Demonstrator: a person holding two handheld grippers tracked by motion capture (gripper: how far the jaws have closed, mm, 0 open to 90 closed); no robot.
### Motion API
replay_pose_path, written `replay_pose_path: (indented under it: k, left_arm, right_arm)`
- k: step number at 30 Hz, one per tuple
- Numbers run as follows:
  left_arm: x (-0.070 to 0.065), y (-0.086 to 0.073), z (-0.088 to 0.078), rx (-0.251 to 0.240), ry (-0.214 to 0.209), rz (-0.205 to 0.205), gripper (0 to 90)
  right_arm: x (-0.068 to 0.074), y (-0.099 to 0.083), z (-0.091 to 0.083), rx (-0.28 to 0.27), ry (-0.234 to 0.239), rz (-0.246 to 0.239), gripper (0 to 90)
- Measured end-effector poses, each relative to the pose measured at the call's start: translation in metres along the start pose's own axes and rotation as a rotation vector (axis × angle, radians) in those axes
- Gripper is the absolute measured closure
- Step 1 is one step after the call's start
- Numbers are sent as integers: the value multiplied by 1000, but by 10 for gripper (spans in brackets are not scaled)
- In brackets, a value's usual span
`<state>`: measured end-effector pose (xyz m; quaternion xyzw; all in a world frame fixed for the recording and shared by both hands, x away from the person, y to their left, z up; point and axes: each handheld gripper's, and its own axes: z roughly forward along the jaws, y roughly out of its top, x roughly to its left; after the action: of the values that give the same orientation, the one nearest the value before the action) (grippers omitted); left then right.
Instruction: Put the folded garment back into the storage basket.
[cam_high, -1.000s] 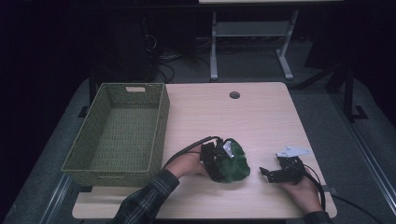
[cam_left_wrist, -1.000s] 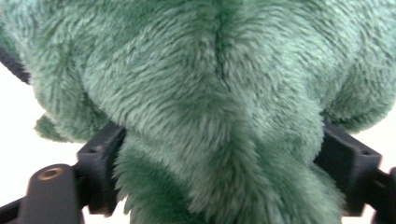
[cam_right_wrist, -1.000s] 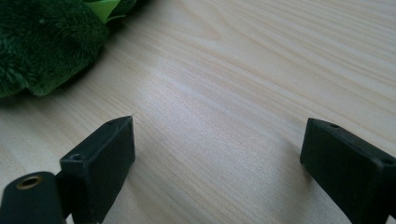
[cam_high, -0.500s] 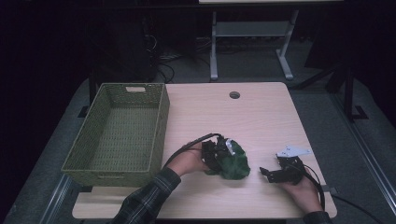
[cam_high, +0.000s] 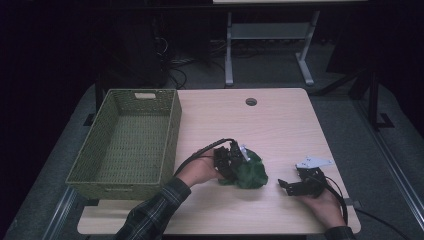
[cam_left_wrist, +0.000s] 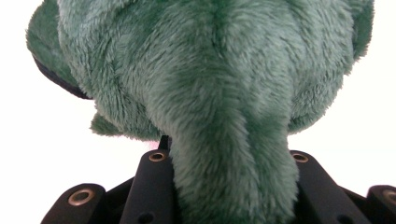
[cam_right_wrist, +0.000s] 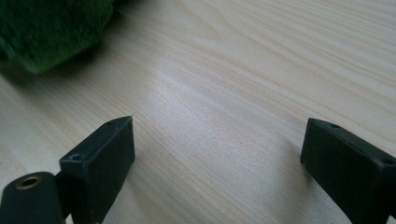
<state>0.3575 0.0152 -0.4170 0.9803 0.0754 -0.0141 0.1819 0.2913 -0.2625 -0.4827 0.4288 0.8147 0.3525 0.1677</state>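
Left gripper (cam_high: 239, 161) pinching green plush (cam_high: 249, 171); no legible markings.
Jaws, just closed, are clamping it; basket (cam_high: 170, 131) standing to its left, right gripper (cam_high: 288, 186) resting open, well apart.

High overview; two close jaw-level views

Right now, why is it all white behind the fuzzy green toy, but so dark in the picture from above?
Left gripper view: the fuzzy green plush toy sits close, its background overexposed to white. High view: dim room, only the pale wooden table lit. Right gripper view: evenly lit, near fingers slightly soft.
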Motion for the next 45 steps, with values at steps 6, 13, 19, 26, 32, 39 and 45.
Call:
replay_pose_path:
  k: [6,13,19,26,32,39,45]
  left_arm:
    - [-1,5,-16,-2,14,1,673]
    - [-1,7,-38,-21,29,-12,669]
    - [3,5,-59,-16,46,-30,668]
    - [7,-1,-88,-18,64,-74,667]
    - [10,-9,-109,-19,72,-117,667]
    - [14,-17,-128,-13,96,-150,665]
    - [18,-25,-144,-8,121,-189,664]
  right_arm:
    - [0,0,0,2,1,4,93]
    - [0,0,0,2,0,2,93]
    - [0,0,0,1,0,3,93]
    - [0,0,0,2,-1,4,93]
    - [0,0,0,1,-3,2,93]
    - [0,0,0,1,-5,1,93]
    - [0,0,0,2,-6,4,93]
